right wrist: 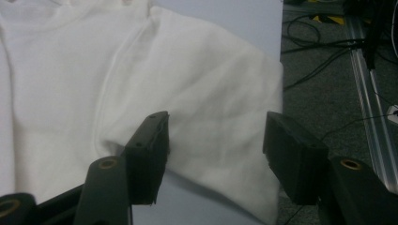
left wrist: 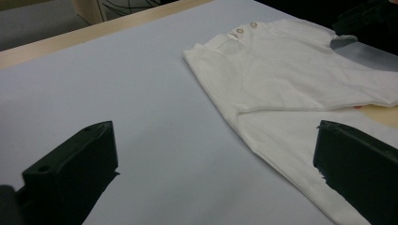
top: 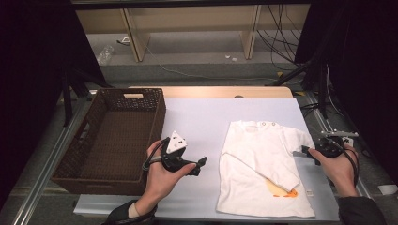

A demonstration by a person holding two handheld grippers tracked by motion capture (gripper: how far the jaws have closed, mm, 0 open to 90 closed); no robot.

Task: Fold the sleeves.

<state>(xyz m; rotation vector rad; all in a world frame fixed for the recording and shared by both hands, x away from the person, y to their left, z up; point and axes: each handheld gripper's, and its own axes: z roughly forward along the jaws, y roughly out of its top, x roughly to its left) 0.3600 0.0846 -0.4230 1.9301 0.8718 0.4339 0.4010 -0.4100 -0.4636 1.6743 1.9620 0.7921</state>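
- White baby shirt [top: 263, 168] lies flat on the worktop [top: 202, 117], right of the wicker basket [top: 112, 136].
- One sleeve is folded across; we judge most folding remains.
- Our left tongs [top: 202, 162] gape empty; our right tongs [top: 304, 151] straddle the other sleeve, unclenched.

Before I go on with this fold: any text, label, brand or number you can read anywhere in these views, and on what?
None can be read.
White shirt: an orange-yellow print near the hem, a picture and no letters; two snap buttons at the neck, unmarked.
Small white tag on the table beside the shirt's hem: too small to read.
Wicker basket: no label seen.
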